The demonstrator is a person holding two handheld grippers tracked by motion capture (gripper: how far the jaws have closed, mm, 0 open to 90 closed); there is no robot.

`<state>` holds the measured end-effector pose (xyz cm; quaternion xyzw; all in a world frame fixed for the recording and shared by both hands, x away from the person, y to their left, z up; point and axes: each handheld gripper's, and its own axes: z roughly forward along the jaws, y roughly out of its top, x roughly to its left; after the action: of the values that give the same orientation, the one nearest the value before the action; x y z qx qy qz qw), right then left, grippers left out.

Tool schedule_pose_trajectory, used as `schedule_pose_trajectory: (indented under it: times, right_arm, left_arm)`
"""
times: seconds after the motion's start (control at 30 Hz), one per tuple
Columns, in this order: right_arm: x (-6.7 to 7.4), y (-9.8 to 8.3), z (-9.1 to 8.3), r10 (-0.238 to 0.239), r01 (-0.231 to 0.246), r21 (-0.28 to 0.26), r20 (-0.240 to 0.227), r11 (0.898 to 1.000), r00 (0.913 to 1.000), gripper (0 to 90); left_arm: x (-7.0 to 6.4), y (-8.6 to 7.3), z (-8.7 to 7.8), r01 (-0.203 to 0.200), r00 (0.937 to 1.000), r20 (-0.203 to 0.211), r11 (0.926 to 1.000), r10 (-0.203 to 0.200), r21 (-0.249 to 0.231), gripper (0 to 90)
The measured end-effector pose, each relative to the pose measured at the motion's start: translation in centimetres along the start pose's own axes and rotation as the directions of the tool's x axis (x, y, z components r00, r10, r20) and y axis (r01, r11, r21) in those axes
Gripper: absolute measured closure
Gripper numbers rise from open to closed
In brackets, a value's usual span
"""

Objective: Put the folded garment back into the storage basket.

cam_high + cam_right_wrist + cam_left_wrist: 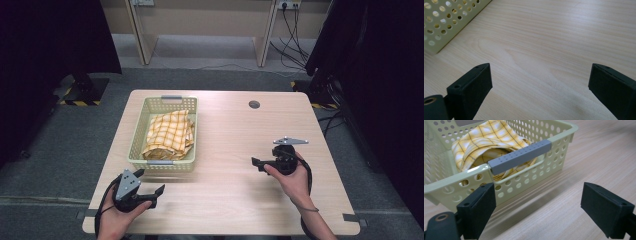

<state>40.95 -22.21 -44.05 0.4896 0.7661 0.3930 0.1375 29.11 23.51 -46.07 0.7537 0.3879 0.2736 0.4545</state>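
Both pairs of jaws stand wide apart with nothing between them. Just ahead of the left gripper (150,186) sits the basket (554,163), its grey handle (520,156) nearest, the yellow checked cloth (484,138) folded inside. The cloth looks soft and light; I'd pinch a top fold. The right gripper (256,163) hovers over bare table (554,45), basket well off, plenty of open room.
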Motion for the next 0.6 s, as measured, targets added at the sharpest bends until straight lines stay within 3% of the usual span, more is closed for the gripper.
schedule_pose_trajectory:
  times: [0.6]
  right_arm:
    - [-1.3,-1.5,-1.1,0.04,-0.04,-0.015,0.02,0.999,0.999,5.9]
  left_arm:
    - [0.5,-0.7,0.2,0.009,0.9994,-0.033,0.9999,-0.009,0.013,12.3]
